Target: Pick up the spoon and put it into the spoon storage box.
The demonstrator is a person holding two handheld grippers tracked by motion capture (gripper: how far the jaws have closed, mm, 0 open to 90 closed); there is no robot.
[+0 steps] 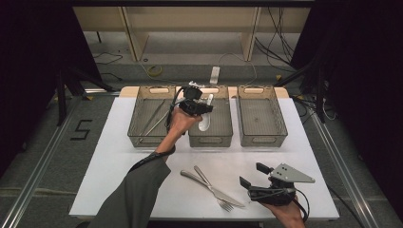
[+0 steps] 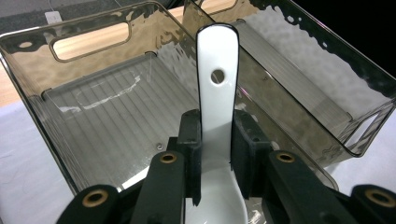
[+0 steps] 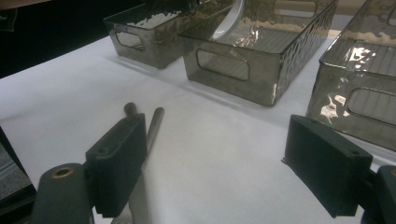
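My left gripper (image 1: 204, 108) hangs over the middle smoky bin (image 1: 221, 124), shut on a white ceramic spoon (image 1: 206, 118). In the left gripper view the spoon (image 2: 216, 98) stands between the black pads with its handle pointing away and its bowl toward the camera, above the bin's ribbed floor (image 2: 116, 121). My right gripper (image 1: 252, 174) rests open near the table's front right edge; its two pads (image 3: 116, 161) stand wide apart with nothing between them. A metal knife (image 1: 209, 186) and fork (image 1: 215, 191) lie crossed on the white table just left of it.
Three smoky plastic bins stand in a row at the back. The left bin (image 1: 152, 116) holds several thin metal utensils, and the right bin (image 1: 261, 115) looks bare. The white table top (image 1: 114, 166) ends near the front edge by my right hand.
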